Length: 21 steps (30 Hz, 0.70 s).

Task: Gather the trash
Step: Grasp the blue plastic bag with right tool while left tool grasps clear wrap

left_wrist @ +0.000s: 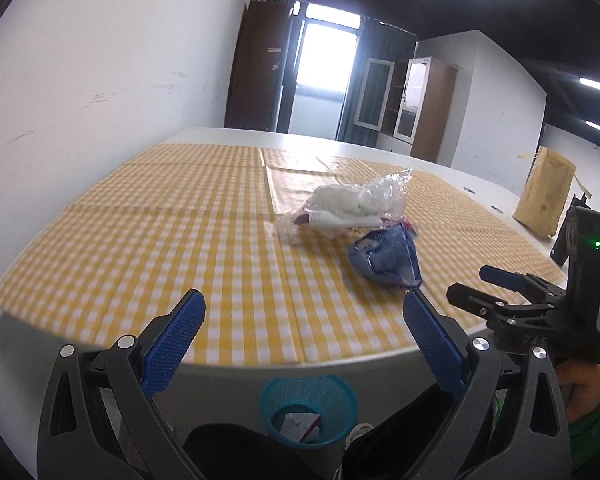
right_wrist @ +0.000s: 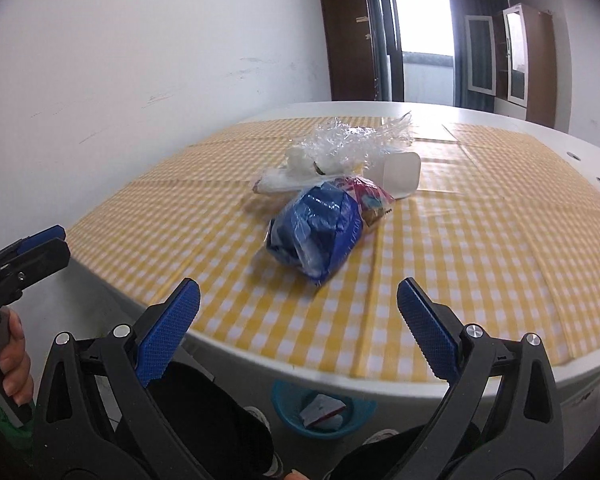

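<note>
Two grippers, left gripper (left_wrist: 304,312) and right gripper (right_wrist: 298,300), gape wide, holding nothing. Crinkled blue wrapper (right_wrist: 316,232), clear crumpled plastic (right_wrist: 348,140) lie on checkered tablecloth (right_wrist: 460,248); teal mesh bin (left_wrist: 308,404) below.

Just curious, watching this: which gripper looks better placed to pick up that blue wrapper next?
Probably the right gripper. Its open jaws face the blue wrapper almost centred ahead. For the left gripper, also open, the wrapper lies off beside its right finger.
</note>
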Available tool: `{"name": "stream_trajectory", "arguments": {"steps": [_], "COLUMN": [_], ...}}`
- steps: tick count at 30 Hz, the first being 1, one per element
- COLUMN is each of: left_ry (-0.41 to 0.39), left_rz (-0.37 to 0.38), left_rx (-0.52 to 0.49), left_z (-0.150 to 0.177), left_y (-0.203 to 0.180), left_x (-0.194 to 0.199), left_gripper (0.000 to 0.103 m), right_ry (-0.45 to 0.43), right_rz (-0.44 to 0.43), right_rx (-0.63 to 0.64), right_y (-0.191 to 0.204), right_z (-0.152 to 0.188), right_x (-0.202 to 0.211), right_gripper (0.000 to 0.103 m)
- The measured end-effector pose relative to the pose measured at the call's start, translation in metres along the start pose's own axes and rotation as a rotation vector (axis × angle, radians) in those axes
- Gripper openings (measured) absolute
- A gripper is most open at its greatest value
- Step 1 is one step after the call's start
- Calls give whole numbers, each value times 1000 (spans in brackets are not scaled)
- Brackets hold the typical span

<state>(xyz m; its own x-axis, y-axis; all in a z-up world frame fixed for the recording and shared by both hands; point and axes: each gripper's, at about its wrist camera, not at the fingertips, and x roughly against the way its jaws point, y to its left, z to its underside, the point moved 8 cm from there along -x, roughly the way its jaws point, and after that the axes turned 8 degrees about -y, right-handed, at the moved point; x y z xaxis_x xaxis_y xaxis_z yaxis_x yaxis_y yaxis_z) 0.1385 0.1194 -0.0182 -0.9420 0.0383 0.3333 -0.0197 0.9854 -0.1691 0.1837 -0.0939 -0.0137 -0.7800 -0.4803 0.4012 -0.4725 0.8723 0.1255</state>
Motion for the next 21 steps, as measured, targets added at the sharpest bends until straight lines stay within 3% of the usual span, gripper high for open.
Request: {"name": "stream_trajectory", "arguments": {"steps": [7,16,21], "left_ry": [20,44,73], "left_rz": [12,37,74], "left_rx": [-39,-24,-60], "left_z": [-22,-45,-58], "left_y": [-1,-5,-23], "left_x": [-36,-84,-116], "left_gripper": [97,97,97], "right_ry": [50,117,143], "right_rz": [-20,-38,-92], "right_rx": [-56,-97,-110], "right_y": [-6,-20,-20], "right_z": [-10,-9,-4], "right_x": [-43,-84,-91], "right_gripper": [90,76,61]}}
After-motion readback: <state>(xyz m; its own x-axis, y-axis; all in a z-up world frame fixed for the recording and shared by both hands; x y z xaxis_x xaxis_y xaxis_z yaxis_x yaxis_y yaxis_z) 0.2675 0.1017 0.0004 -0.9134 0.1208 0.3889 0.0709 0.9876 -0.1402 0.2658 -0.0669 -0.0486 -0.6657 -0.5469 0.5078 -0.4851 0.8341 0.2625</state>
